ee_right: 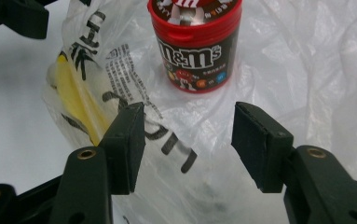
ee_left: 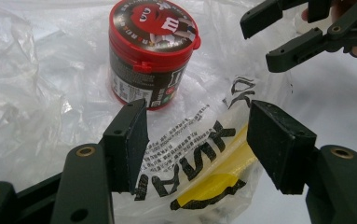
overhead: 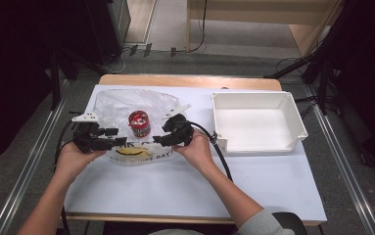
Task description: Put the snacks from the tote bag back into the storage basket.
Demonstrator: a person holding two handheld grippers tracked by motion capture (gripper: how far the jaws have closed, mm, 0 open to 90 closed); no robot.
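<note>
A clear plastic bag point(overhead: 121, 103) with black lettering and a yellow mark lies flat on the white table. A small M&M's canister point(overhead: 139, 123) with a red lid stands upright on the bag. My left gripper point(overhead: 120, 138) is at the bag's near left edge, pointing right. In the left gripper view it point(ee_left: 197, 140) stands open over the printed part, with the canister point(ee_left: 150, 51) beyond and nothing pinched. My right gripper point(overhead: 159, 135) is at the bag's near right edge, pointing left. It point(ee_right: 188, 135) is open above the bag point(ee_right: 306, 70), facing the canister point(ee_right: 195, 46).
An empty white tray point(overhead: 292, 112) sits on the right half of the table point(overhead: 175, 186). A black cable point(overhead: 224, 161) trails from the right gripper toward the near edge. The floor and dark stands surround the table.
</note>
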